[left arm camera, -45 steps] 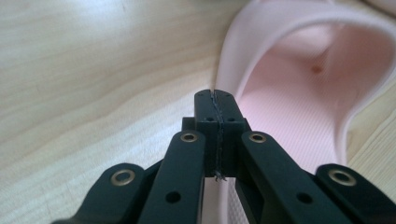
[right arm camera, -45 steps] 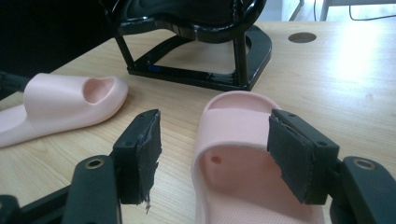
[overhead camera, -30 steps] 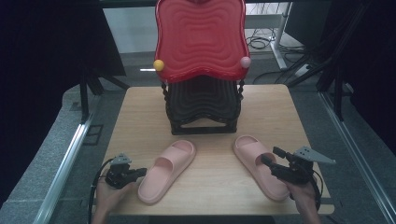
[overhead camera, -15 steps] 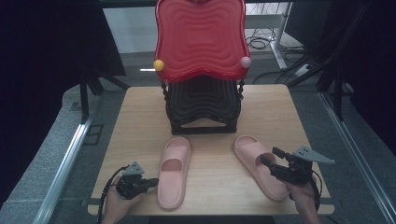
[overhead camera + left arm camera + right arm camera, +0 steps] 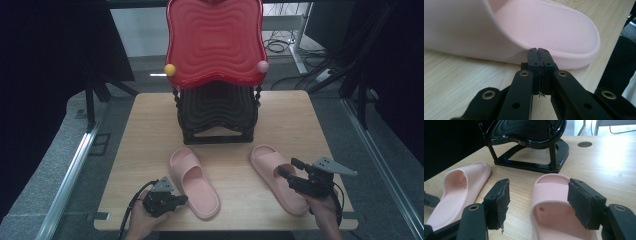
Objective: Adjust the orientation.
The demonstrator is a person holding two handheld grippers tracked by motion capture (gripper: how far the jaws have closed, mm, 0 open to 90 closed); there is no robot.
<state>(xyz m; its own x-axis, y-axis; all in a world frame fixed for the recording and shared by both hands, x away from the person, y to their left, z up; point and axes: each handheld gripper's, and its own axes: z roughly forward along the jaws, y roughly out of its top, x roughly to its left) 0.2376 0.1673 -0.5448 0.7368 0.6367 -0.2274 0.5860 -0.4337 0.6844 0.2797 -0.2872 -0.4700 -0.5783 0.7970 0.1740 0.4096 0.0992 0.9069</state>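
Two pink slippers lie on the wooden table (image 5: 150,120), in the lower half of the high view. The left slipper (image 5: 194,182) sits lower centre, toe pointing toward the upper left of the frame. The right slipper (image 5: 278,177) sits lower right, well apart from the first.

The left gripper (image 5: 181,199) is at the lower left of the high view, held level, tips just beside the heel half of the left slipper. In the left gripper view its jaws are pressed together with nothing between them, and the tips meet the slipper's outer edge (image 5: 564,37) at frame centre; whether they actually touch it cannot be told.

The right gripper (image 5: 286,169) is at the lower right of the high view, over the right slipper. In the right gripper view its jaws stand wide apart, one on each side of the slipper's strap (image 5: 551,191); the pads do not press on it.

A black rack (image 5: 217,112) stands at the centre of the table, behind both slippers. A red tray (image 5: 215,40) rests on top of it, upper centre of the frame.
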